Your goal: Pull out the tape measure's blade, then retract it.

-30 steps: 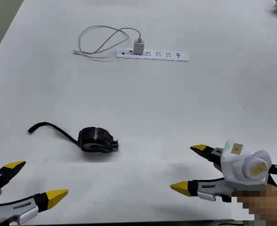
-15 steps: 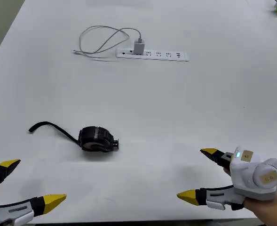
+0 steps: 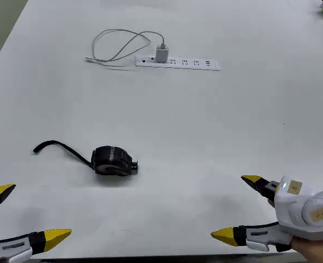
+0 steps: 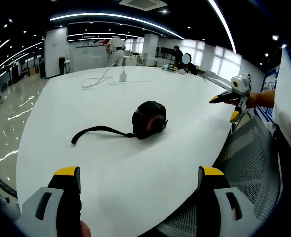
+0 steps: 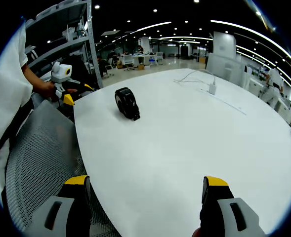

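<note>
While jaws gape, tape (image 3: pixel 113 161) lies ahead

White table (image 3: pixel 232 137) bears tape measure (image 3: pixel 112 161), power strip (image 3: pixel 177 63) (charger (image 3: pixel 161 55) plugged in).

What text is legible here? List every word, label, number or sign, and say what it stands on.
Nothing can be read outright.
On the right gripper, the yellow sticker: marks too small to read.
On the power strip: markings too small to read.
On the tape measure: no legible label.
</note>
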Tool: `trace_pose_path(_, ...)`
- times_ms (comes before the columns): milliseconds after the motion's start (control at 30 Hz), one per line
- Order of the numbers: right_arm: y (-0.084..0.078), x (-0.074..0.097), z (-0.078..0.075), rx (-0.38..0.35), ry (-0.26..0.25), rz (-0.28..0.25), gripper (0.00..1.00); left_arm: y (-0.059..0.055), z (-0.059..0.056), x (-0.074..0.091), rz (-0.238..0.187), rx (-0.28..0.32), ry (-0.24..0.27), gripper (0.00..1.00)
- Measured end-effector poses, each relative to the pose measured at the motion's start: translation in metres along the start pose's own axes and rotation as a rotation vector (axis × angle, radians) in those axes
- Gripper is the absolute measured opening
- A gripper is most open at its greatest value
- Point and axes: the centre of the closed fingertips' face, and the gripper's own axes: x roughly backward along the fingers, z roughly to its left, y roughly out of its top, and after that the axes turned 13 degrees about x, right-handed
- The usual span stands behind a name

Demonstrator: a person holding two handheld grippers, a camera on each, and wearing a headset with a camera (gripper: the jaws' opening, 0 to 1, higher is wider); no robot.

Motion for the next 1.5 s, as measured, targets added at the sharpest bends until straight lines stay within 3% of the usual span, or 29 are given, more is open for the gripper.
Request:
trace_pose_path(467, -0.0032, 0.0015, 0.0005, -0.008, -0.002, 0.006, 0.99, 0.0008, 0.0021, 0.0016, 0.0, -0.008, 0.001, 0.99)
trace_pose_path(1500, -0.0066, 0.0014, 0.0021, -0.008, 0.003, 0.021, 0.98, 0.0005, 0.0, 0.0003, 0.007, -0.015, -0.011, 0.98)
